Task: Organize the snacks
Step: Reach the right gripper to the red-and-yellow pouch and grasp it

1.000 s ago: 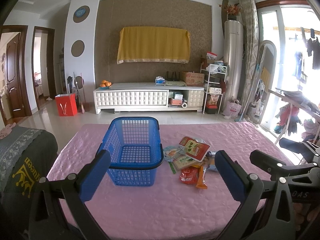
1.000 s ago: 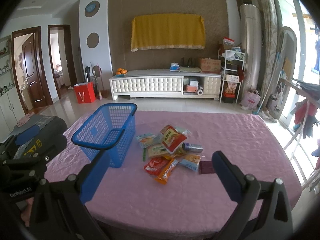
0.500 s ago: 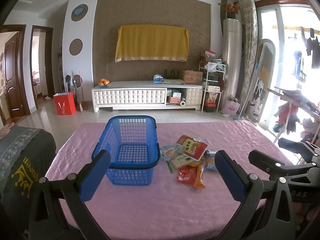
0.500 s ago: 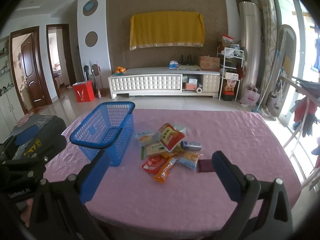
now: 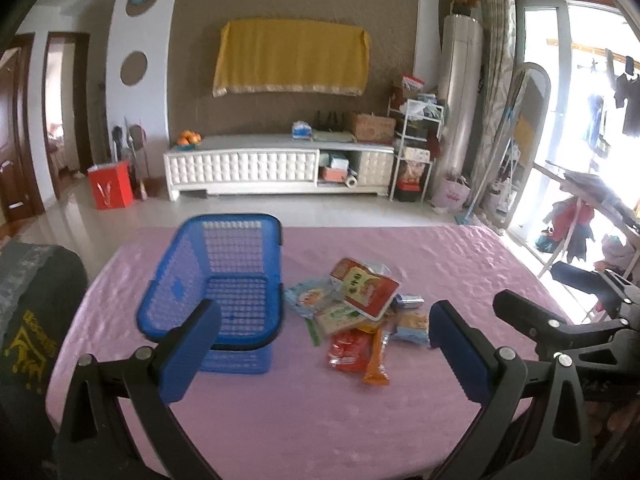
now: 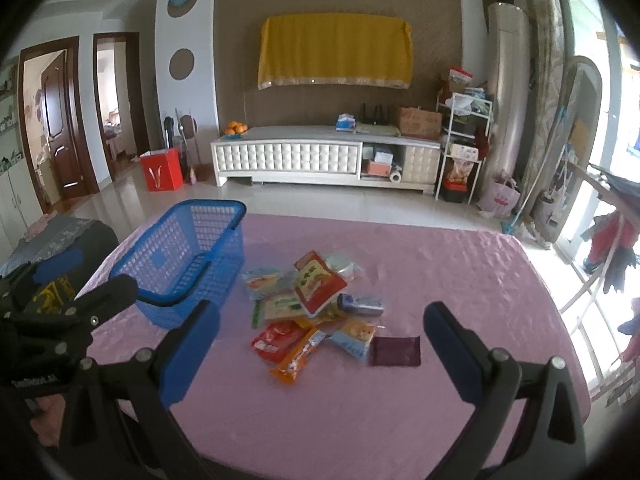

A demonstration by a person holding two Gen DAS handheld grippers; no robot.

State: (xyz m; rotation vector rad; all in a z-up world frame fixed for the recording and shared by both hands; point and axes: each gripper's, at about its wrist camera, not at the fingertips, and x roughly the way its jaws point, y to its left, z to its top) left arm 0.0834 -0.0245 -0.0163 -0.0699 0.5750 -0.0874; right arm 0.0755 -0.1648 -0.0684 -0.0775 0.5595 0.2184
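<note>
— Two grippers, both spread wide and holding nothing: the left gripper [image 5: 320, 344] and the right gripper [image 6: 320, 340] hover over the near part of the pink table [image 6: 460, 264].

— Where are the snacks?

— A loose pile of snack packets [image 6: 316, 308] lies mid-table, just right of the blue basket [image 5: 224, 280], which has nothing in it. A red-and-white packet [image 6: 318, 284] sits on top; an orange stick pack [image 6: 298, 356] and a dark maroon packet [image 6: 395, 351] lie at the near edge.

— Anything touching the grippers?

— No, both are apart from the pile.
</note>
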